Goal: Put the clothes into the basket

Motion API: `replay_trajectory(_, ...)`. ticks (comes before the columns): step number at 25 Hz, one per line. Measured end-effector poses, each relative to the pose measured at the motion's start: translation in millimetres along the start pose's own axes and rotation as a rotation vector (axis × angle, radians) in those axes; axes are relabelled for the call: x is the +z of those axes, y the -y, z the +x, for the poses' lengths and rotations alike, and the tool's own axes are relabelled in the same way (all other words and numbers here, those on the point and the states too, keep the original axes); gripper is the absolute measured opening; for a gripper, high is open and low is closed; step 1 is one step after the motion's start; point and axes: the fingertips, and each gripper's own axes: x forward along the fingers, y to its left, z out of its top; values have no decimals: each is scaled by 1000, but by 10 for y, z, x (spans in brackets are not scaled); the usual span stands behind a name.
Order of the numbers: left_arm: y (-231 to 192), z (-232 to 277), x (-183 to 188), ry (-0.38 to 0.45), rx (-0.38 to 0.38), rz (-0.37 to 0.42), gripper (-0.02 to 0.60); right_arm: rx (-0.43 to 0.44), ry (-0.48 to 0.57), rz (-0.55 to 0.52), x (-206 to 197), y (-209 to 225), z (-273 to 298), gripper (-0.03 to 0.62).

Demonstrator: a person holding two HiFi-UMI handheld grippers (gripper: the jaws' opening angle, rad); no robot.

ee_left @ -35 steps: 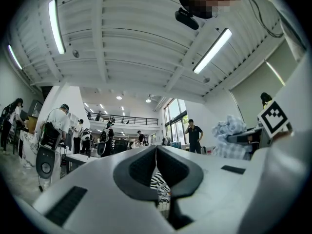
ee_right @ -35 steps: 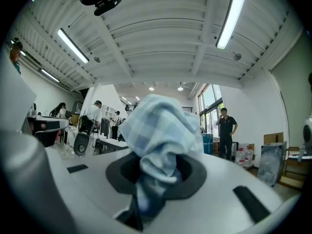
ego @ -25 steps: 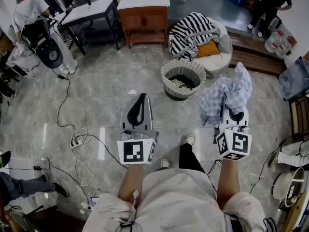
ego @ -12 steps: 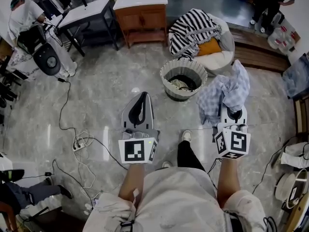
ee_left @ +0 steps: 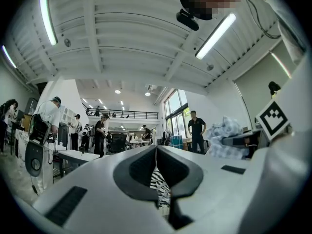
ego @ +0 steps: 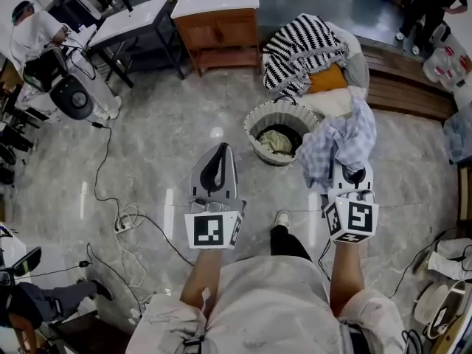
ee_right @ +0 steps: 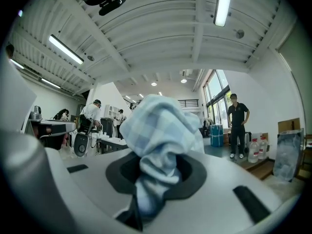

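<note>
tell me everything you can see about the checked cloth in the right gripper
The checked cloth is crumpled soft fabric in pale blue and white checks. The right gripper is shut on a bunched fold, the rest billowing above and draping past the jaws. In the head view it hangs just right of the basket.

Pale blue checked garment (ego: 341,144), bunched and crumpled, clamped in the right tongs (ego: 348,169), held up off the floor near the basket's right rim. Round grey ribbed basket (ego: 259,120) upright on floor, pale clothing (ego: 279,140) lying inside.
</note>
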Motion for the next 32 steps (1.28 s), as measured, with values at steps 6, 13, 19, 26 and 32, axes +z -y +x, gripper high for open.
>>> replay_trajectory(6,190,678,-3,2,9,-1,8,36,-7,17,-16,421,583,64)
replay_trajectory(13,400,1263,-43,7,38,7,8,70,5,33,-24,836,1006,64)
replay_trajectory(19,572,1575,-98,9,32,7,8,78,12,41,-68,1050,1206,64)
replay_trajectory(26,516,1996,-146,14,2,-4,8,73,-1,48,-56,1119,1518,64)
replay_trajectory(32,290,2345,-329,30,-34,-14,8,60,-29,43,-228,1020,1905,64)
